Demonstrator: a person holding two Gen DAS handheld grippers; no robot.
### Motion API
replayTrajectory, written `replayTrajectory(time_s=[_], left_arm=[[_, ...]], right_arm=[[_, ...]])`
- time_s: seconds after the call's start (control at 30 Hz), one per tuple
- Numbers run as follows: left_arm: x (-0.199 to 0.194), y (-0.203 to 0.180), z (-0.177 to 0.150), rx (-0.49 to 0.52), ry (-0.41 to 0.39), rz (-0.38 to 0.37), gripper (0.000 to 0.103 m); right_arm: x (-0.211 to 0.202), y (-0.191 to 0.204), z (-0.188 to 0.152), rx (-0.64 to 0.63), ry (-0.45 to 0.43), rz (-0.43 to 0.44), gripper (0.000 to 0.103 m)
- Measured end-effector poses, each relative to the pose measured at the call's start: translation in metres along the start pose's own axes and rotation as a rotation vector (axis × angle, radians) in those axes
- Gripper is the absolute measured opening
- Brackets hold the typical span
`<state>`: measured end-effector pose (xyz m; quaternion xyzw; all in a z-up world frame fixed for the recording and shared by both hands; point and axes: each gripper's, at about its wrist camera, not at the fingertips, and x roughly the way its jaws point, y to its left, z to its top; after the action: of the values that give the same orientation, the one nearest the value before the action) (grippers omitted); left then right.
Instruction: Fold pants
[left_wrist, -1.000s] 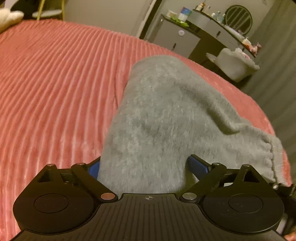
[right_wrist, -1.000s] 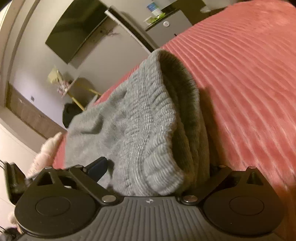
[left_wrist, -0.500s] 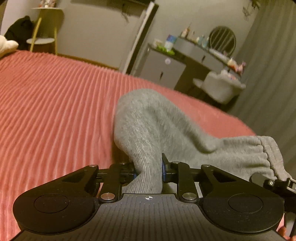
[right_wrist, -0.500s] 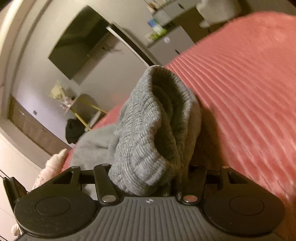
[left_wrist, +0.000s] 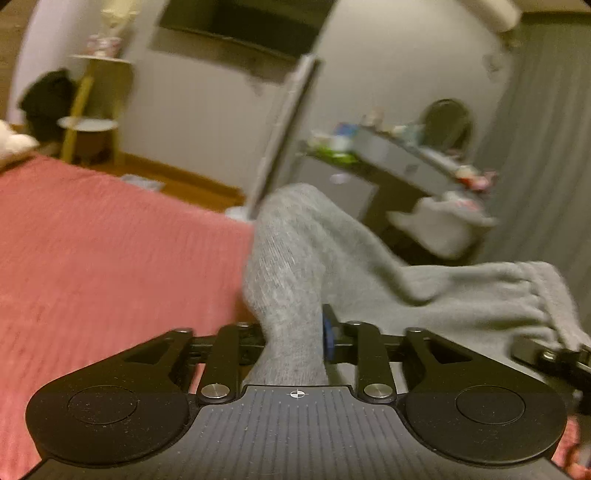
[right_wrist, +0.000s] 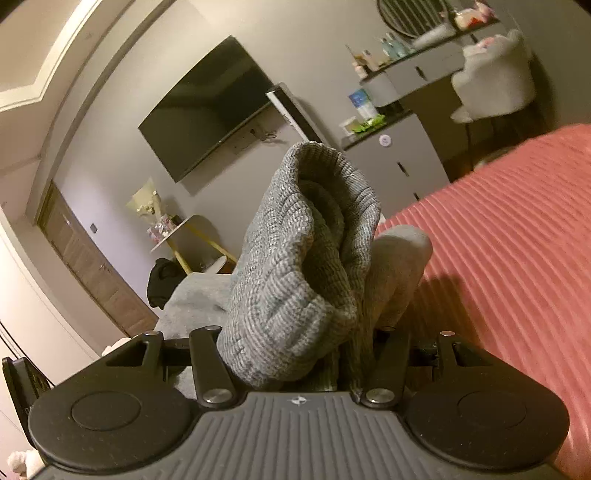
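A: How many garments are there?

B: One pair of grey pants (left_wrist: 295, 266), over the bed (left_wrist: 110, 266) with its pink ribbed cover. Nothing else lies on the cover near it that I can make out.

A: And the grippers?

B: Two. The left hand-held gripper (left_wrist: 293, 338) is clenched on a bunched ridge of the grey fabric; the cloth rises between its two fingers and one blue pad shows just to the right of the fabric. The right hand-held gripper (right_wrist: 314, 354) is clamped on the thick ribbed end of the pants (right_wrist: 303, 266), which stands up from its fingers in a doubled fold.

A: Where do the pants sit relative to the bed?

B: In the left wrist view the gripped part is lifted above the cover, and the rest trails to the right, where a gathered hem drapes beside the tip of the other gripper at the frame edge. In the right wrist view the ribbed end is held clear of the cover, with more grey cloth behind it, to the left. Whether that far part touches the bed I cannot tell.

A: Beyond the bed?

B: One dark television (right_wrist: 210, 107) on the wall, one grey cabinet (right_wrist: 399, 162) below and right of it, and one pale chair (right_wrist: 495, 77) further right. The left view is blurred.
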<state>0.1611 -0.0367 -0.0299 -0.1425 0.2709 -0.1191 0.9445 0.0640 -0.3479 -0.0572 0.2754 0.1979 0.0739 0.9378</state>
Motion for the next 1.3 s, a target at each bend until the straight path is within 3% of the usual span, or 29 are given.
replayTrajectory(time_s=[0.03,0.1,0.13,0.2,0.27,0.37,0.5,0.57,0.67,0.73,0.87,0.93,1.03,1.07,1.13,1.2,1.3], left_arm=[[0.004,0.000,-0.001,0.035,0.007,0.098,0.048],[0.007,0.000,-0.008,0.128,-0.003,0.317,0.051],[0.006,0.002,-0.014,0.167,0.008,0.356,0.053],[0.001,0.008,-0.023,0.142,0.056,0.305,0.066],[-0.007,0.014,-0.032,0.076,0.103,0.238,0.073],[-0.019,0.016,-0.041,0.022,0.133,0.204,0.075],[-0.034,0.020,-0.052,0.025,0.136,0.219,0.077],[-0.037,0.016,-0.057,0.051,0.154,0.222,0.082],[-0.038,0.005,-0.067,0.108,0.176,0.238,0.083],[-0.038,-0.001,-0.073,0.167,0.175,0.275,0.089],[-0.042,0.002,-0.076,0.181,0.181,0.334,0.092],[-0.045,0.005,-0.075,0.150,0.181,0.339,0.092],[-0.044,0.002,-0.077,0.170,0.175,0.352,0.092],[-0.043,0.000,-0.077,0.184,0.172,0.357,0.092],[-0.043,-0.004,-0.079,0.196,0.170,0.360,0.092],[-0.041,0.000,-0.078,0.180,0.175,0.355,0.094],[-0.039,0.005,-0.077,0.145,0.184,0.345,0.095]], right_arm=[[0.004,-0.002,-0.003,-0.014,0.018,-0.049,0.064],[0.007,-0.001,-0.007,-0.101,0.022,-0.262,0.090],[0.003,0.002,-0.012,-0.157,-0.007,-0.349,0.093],[-0.004,0.004,-0.025,-0.203,-0.016,-0.392,0.096],[-0.007,0.004,-0.038,-0.178,0.022,-0.347,0.096],[-0.012,0.008,-0.061,-0.144,0.080,-0.309,0.096],[-0.017,0.008,-0.081,-0.140,0.127,-0.338,0.096],[-0.021,0.012,-0.083,-0.149,0.116,-0.366,0.096],[-0.031,0.020,-0.094,-0.147,0.066,-0.342,0.097],[-0.026,0.023,-0.103,-0.199,0.084,-0.343,0.099],[-0.005,0.034,-0.119,-0.382,0.186,-0.473,0.099],[-0.008,0.038,-0.115,-0.392,0.158,-0.472,0.099],[-0.021,0.051,-0.105,-0.390,0.046,-0.428,0.099],[-0.022,0.057,-0.101,-0.404,0.011,-0.407,0.098],[-0.023,0.070,-0.099,-0.449,-0.049,-0.361,0.085],[-0.020,0.081,-0.098,-0.493,-0.082,-0.331,0.045],[-0.005,0.082,-0.099,-0.497,-0.047,-0.313,0.040]])
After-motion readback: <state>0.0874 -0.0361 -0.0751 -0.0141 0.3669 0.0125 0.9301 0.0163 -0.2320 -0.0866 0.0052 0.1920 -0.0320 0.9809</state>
